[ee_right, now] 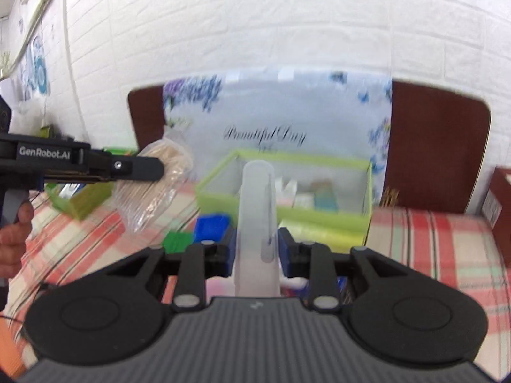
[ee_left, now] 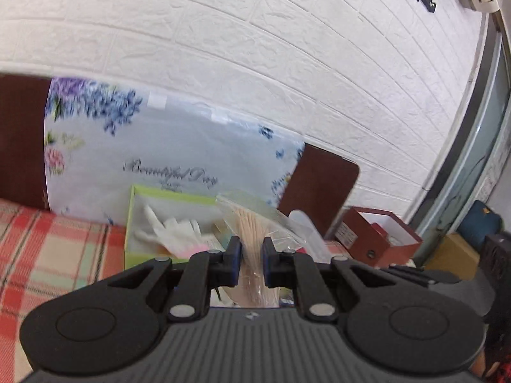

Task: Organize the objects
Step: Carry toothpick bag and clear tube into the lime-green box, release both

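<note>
My left gripper (ee_left: pixel 250 263) is shut on a clear plastic bag of thin wooden sticks (ee_left: pixel 252 239) and holds it in the air; it also shows in the right wrist view (ee_right: pixel 153 185), held by the left gripper (ee_right: pixel 161 169) left of the box. My right gripper (ee_right: pixel 257 249) is shut on a translucent white plastic tube (ee_right: pixel 257 210), upright in front of a light green open box (ee_right: pixel 319 214). The same green box (ee_left: pixel 143 255) in the left wrist view holds white gloves (ee_left: pixel 169 229) and small items.
A red plaid cloth (ee_right: pixel 431 239) covers the surface. A floral "Beautiful Day" board (ee_left: pixel 179 146) leans on a brown headboard (ee_right: pixel 437 146) by the white brick wall. A second green box (ee_right: pixel 83 201), blue (ee_right: pixel 212 225) and green (ee_right: pixel 177 241) blocks and a red box (ee_left: pixel 377 236) lie around.
</note>
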Demonstrator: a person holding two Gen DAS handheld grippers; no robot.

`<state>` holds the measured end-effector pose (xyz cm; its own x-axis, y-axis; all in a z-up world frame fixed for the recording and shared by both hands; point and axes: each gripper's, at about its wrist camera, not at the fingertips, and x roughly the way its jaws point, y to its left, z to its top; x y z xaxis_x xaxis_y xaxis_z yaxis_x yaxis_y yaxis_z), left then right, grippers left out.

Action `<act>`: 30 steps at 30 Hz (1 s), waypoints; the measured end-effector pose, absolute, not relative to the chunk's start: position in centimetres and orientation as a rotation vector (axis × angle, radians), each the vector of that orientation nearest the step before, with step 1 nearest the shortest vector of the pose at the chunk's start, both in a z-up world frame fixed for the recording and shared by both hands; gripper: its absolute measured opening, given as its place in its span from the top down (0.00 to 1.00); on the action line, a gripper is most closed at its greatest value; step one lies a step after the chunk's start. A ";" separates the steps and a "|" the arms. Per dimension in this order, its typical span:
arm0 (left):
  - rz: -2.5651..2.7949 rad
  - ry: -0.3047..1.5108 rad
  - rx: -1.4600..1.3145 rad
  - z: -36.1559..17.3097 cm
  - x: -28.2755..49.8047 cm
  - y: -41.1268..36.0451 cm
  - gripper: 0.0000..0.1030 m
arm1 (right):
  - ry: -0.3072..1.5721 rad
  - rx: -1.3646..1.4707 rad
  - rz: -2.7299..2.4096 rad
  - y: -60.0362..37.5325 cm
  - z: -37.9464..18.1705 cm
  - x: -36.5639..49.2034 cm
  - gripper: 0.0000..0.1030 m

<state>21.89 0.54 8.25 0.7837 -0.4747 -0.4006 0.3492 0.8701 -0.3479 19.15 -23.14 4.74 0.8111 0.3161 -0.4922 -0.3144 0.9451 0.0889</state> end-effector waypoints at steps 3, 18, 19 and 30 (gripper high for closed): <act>-0.430 0.507 -0.273 8.8 24.9 0.5 0.88 | 0.498 -0.012 0.305 -23.2 5.8 22.5 0.74; -0.311 0.621 -0.260 0.6 37.9 0.8 0.88 | 0.610 0.007 0.290 -21.9 -2.6 36.7 0.74; -0.307 0.622 -0.261 0.0 38.3 0.8 0.88 | 0.621 0.003 0.292 -21.7 -3.3 37.1 0.74; -0.250 0.504 -0.146 0.0 37.3 0.2 0.17 | 0.641 -0.021 0.252 -22.4 -5.0 38.0 0.13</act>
<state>37.34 0.20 -0.05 0.8462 -0.2720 -0.4582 0.2005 0.9592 -0.1992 37.97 -22.36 -5.01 0.7720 0.2263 -0.5940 -0.2390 0.9693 0.0586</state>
